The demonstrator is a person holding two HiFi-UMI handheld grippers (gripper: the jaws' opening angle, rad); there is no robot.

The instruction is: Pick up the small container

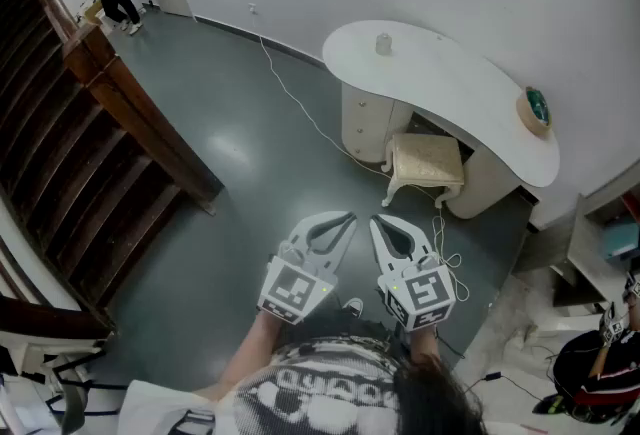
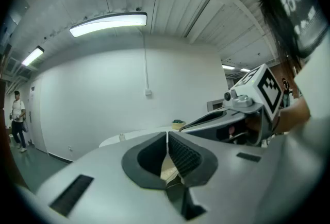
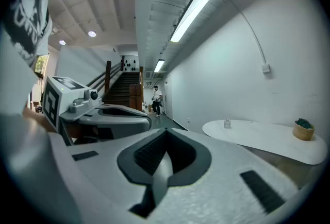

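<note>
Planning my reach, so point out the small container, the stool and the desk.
small container (image 1: 383, 44): head view, its body.
stool (image 1: 427, 158): head view, seat cushion.
desk (image 1: 450, 83): head view, bare top.

Side by side: left hand-held gripper (image 1: 349, 217), right hand-held gripper (image 1: 376, 220). Ahead, to right: counter (image 1: 455, 83). On counter: small container (image 1: 383, 44) far-left end, bowl (image 1: 537, 111) right end. stool (image 1: 425, 158) between pair and counter. staircase (image 1: 90, 163) far left.
</note>
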